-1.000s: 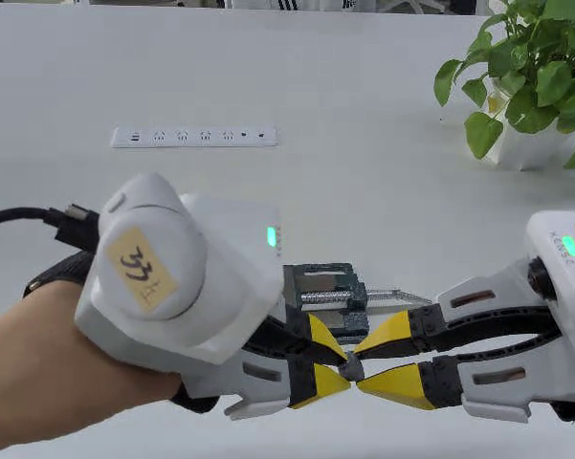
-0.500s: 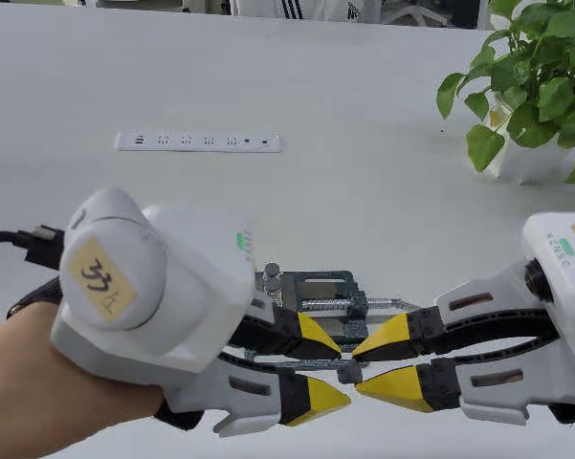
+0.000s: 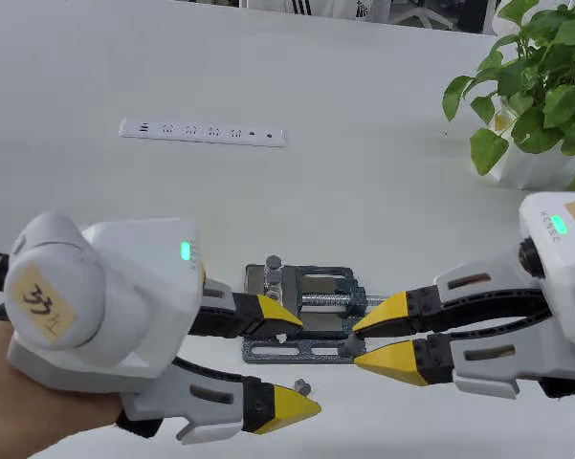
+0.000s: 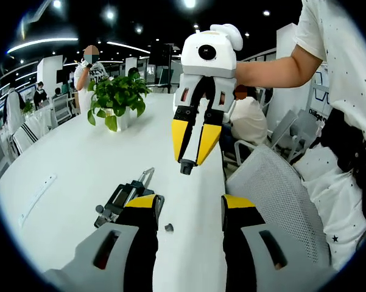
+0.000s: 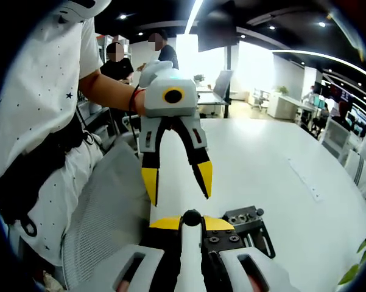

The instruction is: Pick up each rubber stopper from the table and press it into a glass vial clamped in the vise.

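Left gripper (image 3: 309, 363) has drawn back, wide open; right gripper (image 3: 356, 345) pinches stopper (image 5: 192, 218) by vise (image 3: 311, 287).

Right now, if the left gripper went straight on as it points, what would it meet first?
Probably the right gripper, whose shut tips hold a rubber stopper facing it. The loose stopper on the table lies lower, likely under that line; depth is unclear.

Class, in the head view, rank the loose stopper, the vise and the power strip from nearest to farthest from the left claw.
1. Loose stopper, beside the lower tip of the left claw.
2. Vise, just beyond the claw.
3. Power strip, far behind, left of centre.
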### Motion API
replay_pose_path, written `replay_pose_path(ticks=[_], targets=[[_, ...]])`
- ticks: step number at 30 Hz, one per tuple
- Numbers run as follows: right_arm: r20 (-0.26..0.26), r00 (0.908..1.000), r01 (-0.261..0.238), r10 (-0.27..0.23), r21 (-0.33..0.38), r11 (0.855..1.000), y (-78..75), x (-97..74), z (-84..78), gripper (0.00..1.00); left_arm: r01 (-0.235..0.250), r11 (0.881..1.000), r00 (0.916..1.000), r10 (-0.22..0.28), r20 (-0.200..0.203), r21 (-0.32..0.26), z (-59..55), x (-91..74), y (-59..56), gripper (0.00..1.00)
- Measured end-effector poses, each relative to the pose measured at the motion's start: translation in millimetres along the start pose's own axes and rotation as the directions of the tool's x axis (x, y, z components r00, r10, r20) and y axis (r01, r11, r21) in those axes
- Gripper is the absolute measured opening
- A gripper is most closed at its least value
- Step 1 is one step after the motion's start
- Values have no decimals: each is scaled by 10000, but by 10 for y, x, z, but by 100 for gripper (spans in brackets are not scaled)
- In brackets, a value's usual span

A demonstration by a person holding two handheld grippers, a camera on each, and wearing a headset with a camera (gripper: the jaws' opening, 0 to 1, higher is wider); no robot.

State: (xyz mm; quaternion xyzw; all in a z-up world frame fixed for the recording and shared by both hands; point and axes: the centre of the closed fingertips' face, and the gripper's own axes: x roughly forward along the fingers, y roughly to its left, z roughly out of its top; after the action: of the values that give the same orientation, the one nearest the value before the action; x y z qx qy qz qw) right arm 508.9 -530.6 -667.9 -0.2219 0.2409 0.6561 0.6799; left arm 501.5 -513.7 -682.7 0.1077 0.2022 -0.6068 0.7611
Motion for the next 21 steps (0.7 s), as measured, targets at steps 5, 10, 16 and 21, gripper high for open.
replay_pose_path(ticks=[5, 10, 16, 21], targets=[[-233, 9997, 123, -124, -53, 9999, -121, 48, 33, 6, -411, 9990, 9989, 415, 206, -200, -98, -53, 84, 45], [-560, 9983, 144, -145, -35, 9999, -253, 123, 55, 6, -819, 9959, 9957, 834, 395, -390, -181, -108, 185, 55], [-1265, 9920, -31, 2, -231, 9997, -410, 244, 35, 5, -973, 9947, 9937, 990, 530, -342, -303, -138, 242, 66], [-1852, 9827, -126, 51, -393, 9991, -564, 355, 20, 5, -1049, 9936, 9915, 1078, 732, -426, -410, -155, 279, 75]])
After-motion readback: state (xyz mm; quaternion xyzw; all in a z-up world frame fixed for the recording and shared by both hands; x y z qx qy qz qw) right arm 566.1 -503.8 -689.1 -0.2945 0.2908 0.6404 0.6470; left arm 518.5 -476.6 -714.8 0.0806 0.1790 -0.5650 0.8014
